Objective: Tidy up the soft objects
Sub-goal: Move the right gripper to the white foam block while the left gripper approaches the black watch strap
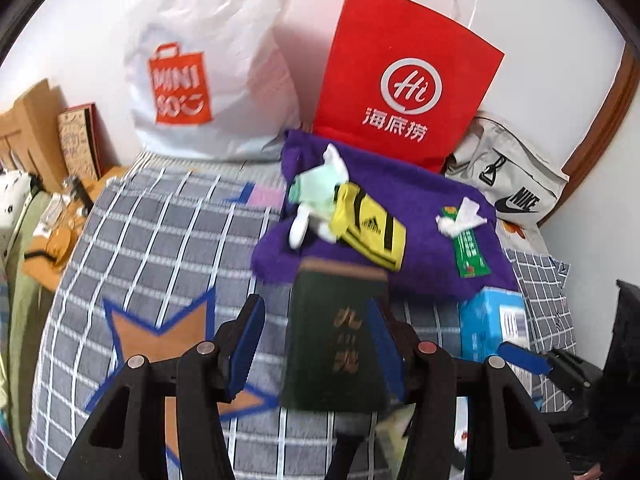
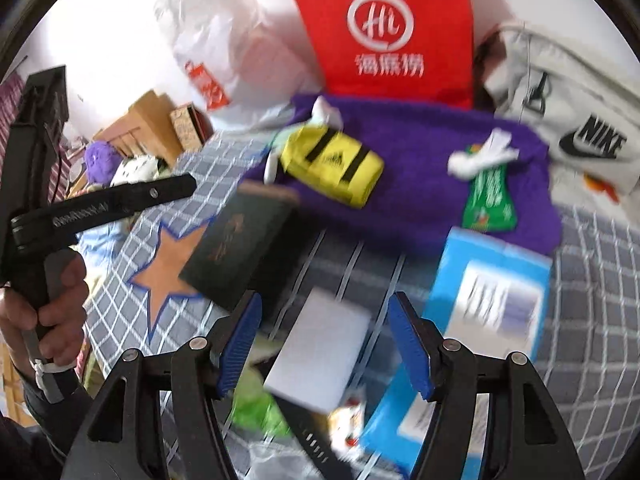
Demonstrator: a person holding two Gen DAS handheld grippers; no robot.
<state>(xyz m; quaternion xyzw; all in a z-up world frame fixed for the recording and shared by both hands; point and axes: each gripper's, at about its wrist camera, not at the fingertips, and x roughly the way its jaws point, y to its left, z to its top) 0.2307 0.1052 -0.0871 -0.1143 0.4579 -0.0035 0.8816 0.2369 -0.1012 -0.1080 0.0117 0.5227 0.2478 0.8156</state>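
Observation:
A purple towel (image 1: pixel 420 216) lies on the checked bedspread (image 1: pixel 152 232). On it rest a yellow sock (image 1: pixel 372 232), a mint-green plush toy (image 1: pixel 320 192), a white tissue (image 1: pixel 460 220) and a green packet (image 1: pixel 472 252). My left gripper (image 1: pixel 314 344) is open above a dark green book (image 1: pixel 336 320) that lies on the bed; neither pad presses on it. My right gripper (image 2: pixel 324 344) is open over a blurred white flat item (image 2: pixel 320 356). The towel (image 2: pixel 420 168), the sock (image 2: pixel 336 164) and the book (image 2: pixel 240 252) also show in the right wrist view.
Against the wall stand a white plastic bag (image 1: pixel 200 72), a red paper bag (image 1: pixel 404 76) and a grey Nike bag (image 1: pixel 508 184). A blue box (image 2: pixel 480 292) lies right of the right gripper. A hand (image 2: pixel 48 292) holds the left tool. Cardboard and clutter sit at the left.

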